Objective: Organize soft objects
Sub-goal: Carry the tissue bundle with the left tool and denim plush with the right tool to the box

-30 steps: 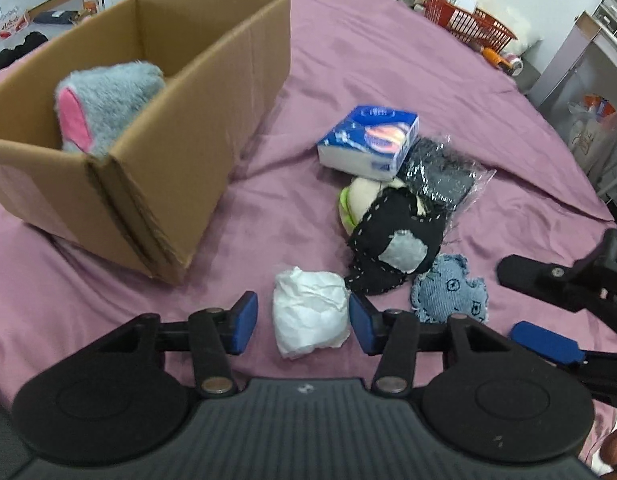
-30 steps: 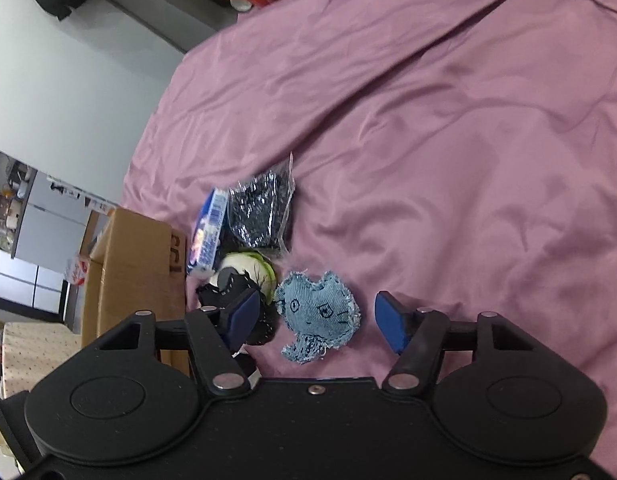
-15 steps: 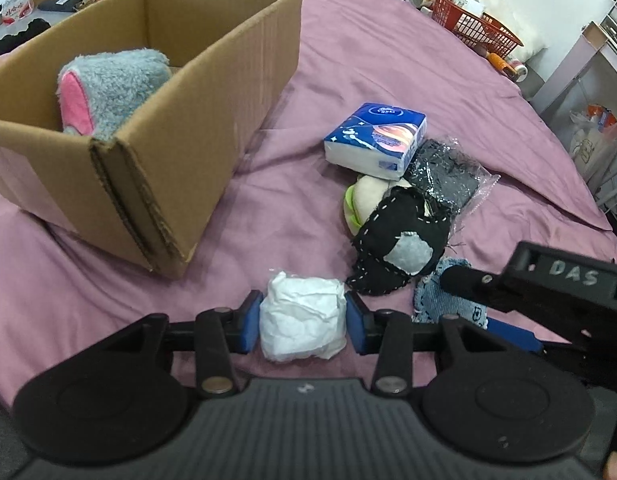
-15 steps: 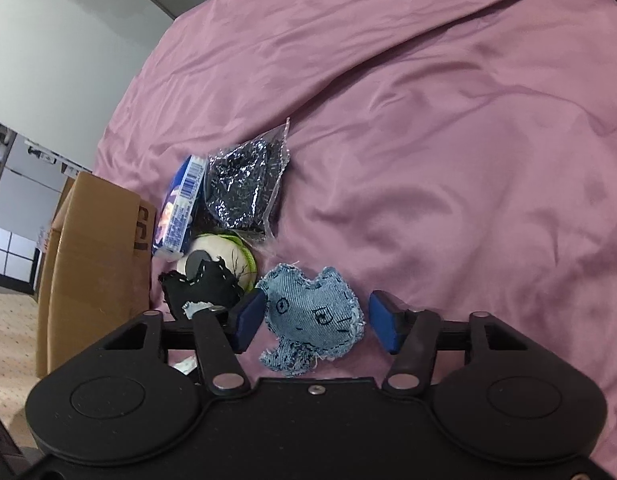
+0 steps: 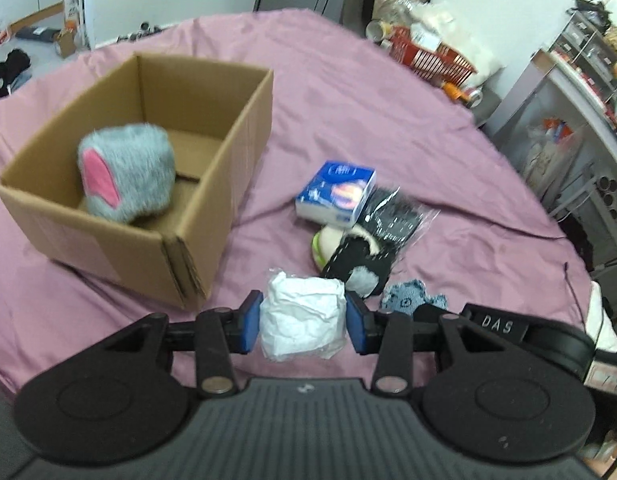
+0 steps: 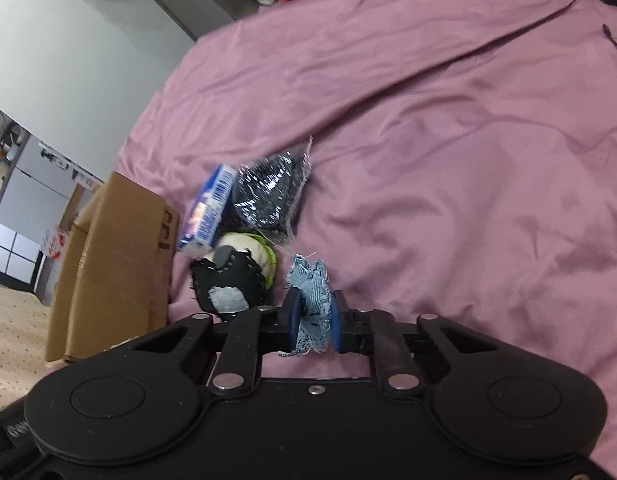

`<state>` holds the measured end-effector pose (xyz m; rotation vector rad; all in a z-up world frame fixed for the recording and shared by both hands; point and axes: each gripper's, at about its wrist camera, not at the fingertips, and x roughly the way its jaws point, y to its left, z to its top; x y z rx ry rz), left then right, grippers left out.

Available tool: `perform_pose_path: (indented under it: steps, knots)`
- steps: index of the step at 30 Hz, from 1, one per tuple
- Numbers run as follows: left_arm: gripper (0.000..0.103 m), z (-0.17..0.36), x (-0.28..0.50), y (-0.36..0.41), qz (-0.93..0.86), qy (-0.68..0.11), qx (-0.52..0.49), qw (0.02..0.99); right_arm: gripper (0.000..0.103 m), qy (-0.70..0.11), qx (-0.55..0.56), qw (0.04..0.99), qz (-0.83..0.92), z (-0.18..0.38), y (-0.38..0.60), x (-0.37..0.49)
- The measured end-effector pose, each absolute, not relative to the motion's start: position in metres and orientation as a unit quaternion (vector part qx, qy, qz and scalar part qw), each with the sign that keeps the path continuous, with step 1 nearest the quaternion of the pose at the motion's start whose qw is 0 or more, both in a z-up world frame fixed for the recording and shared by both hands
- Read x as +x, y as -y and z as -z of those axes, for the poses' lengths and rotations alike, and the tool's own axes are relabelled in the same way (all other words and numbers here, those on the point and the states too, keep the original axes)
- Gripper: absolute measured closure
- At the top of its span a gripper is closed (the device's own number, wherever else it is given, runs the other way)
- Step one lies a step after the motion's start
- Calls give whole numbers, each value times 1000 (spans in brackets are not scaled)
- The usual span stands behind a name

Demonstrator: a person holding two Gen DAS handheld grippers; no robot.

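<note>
Left wrist view: grey plush [image 5: 126, 172] already boxed upper left, left gripper [image 5: 304, 322] clenching white wad [image 5: 302, 322], right gripper [image 6: 313, 317] just closed, pinching denim toy [image 6: 313, 304]; four items remain.

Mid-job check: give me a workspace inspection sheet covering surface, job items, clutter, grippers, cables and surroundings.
Surface: wrinkled purple sheet.
Job's things: grey plush in cardboard box; tissue pack, bagged black item, green-rimmed plush and black patch plush piled together.
Clutter: nothing seen.
Grippers: left gripper shut on white wad; right gripper shut on denim plush.
Cables: thin dark cable at sheet edge.
Surroundings: red basket, shelving.
</note>
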<state>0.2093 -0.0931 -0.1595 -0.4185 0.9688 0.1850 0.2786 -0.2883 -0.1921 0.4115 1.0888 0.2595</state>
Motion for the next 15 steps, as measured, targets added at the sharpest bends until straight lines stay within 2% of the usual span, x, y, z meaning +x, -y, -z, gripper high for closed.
perform_pose_path:
  steps: [15]
  knots:
    - [60,111,183,72,-81,-424,-192,881,88,-443,223,859,-124,150,304,247]
